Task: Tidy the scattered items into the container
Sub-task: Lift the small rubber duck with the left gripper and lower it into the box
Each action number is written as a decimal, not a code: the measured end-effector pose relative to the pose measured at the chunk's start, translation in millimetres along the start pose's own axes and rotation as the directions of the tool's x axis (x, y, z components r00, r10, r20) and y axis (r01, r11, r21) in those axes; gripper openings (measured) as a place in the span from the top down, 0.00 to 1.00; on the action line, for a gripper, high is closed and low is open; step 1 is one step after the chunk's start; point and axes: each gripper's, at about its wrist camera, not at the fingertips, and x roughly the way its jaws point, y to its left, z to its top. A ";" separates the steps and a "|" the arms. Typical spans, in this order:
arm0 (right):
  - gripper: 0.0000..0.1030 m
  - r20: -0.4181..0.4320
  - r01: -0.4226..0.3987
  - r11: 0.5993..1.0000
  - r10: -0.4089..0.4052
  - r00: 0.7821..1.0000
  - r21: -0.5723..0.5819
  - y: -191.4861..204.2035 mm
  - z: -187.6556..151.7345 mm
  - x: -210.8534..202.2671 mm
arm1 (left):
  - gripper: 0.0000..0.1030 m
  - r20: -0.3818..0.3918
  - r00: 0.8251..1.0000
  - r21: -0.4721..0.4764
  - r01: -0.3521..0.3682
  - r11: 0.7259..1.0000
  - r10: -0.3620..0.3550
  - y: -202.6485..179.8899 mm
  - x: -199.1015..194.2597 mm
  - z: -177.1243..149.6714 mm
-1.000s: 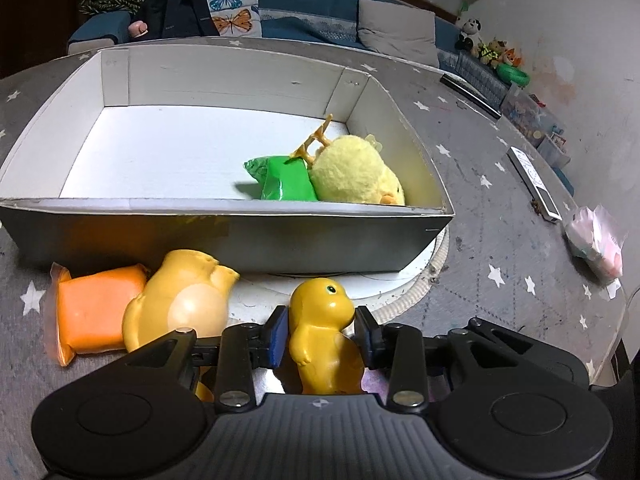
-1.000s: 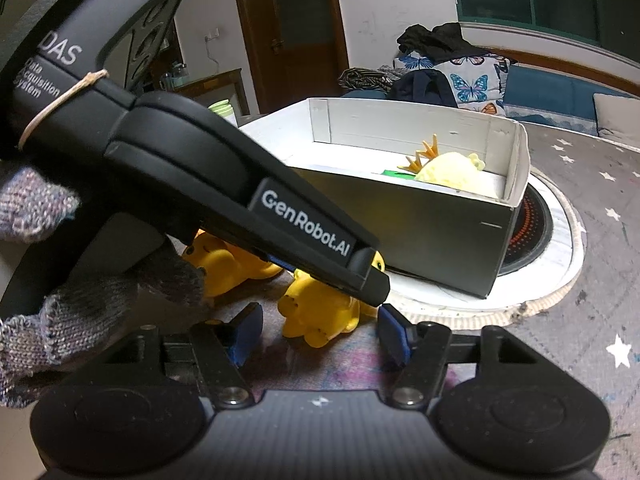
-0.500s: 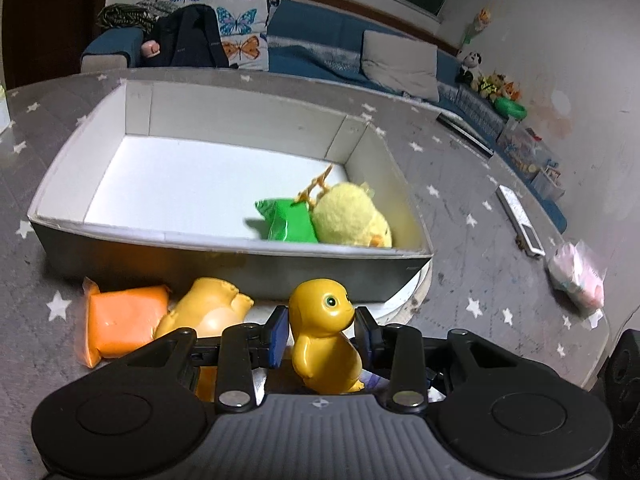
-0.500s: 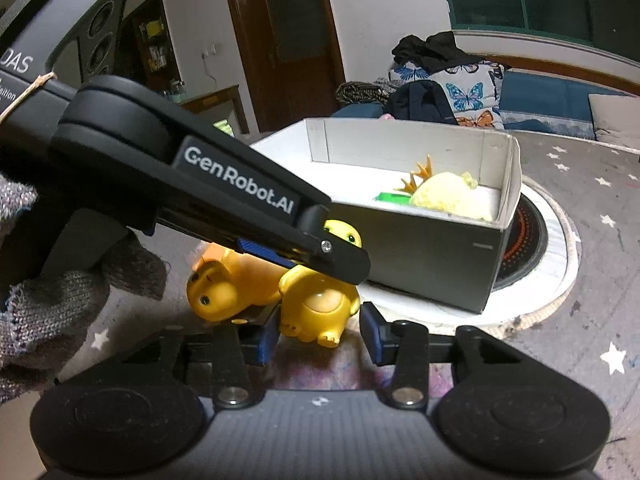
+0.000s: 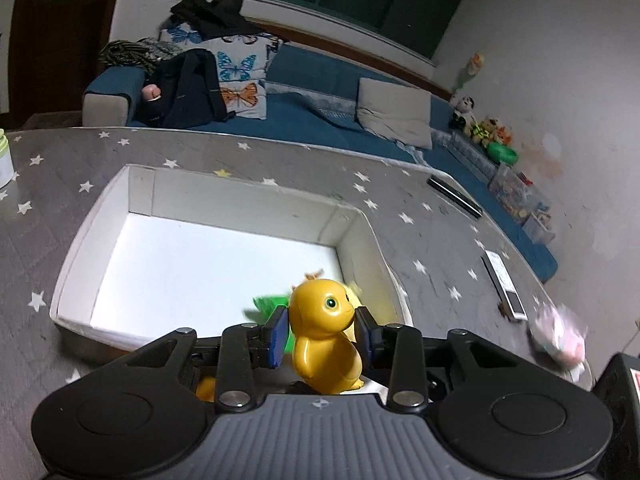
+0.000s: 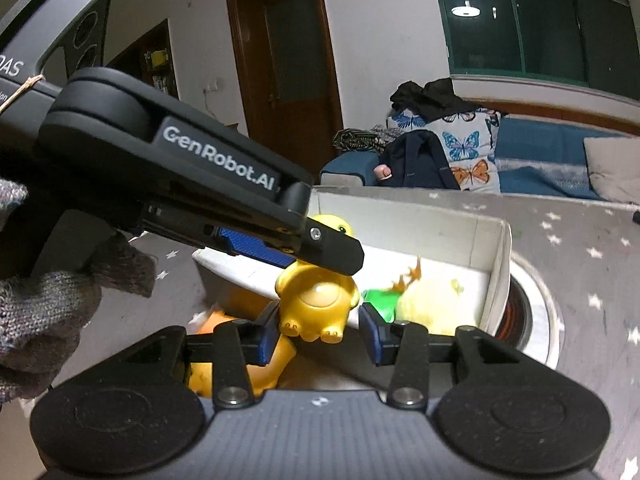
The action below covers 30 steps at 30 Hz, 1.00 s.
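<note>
My left gripper (image 5: 320, 334) is shut on a small yellow toy duck (image 5: 325, 338) and holds it in the air at the near edge of the white box (image 5: 92, 216). In the right wrist view the same duck (image 6: 316, 296) hangs under the left gripper's finger (image 6: 332, 246). My right gripper (image 6: 318, 334) is open and empty just below it. In the box lie a green packet (image 5: 270, 304) and a yellow plush chick (image 6: 424, 308), partly hidden. A second yellow duck (image 6: 236, 372) and an orange packet (image 6: 218, 316) lie on the table before the box.
The box stands on a round white mat (image 6: 540, 312) on a grey star-print cloth (image 5: 48, 184). A remote (image 5: 504, 284), a dark bar (image 5: 454, 196) and a pink bundle (image 5: 560, 332) lie to the right. A green-lidded jar (image 5: 5, 160) stands far left. A sofa lies behind.
My left gripper has lifted the small duck off the table and up to the box's near rim. My right gripper has risen and moved in under it, still open.
</note>
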 end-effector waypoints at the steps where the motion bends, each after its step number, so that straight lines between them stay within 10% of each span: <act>1: 0.59 0.002 0.004 1.000 -0.004 1.000 -0.004 -0.2 3.5 3.5 | 0.63 0.001 1.000 -0.008 -0.003 1.000 0.003 2.2 2.0 3.8; 30: 0.54 -0.115 -0.004 0.997 0.012 0.993 0.074 -21.0 13.2 76.6 | 0.62 -0.163 0.986 -0.081 -0.058 0.995 0.044 43.2 73.9 21.4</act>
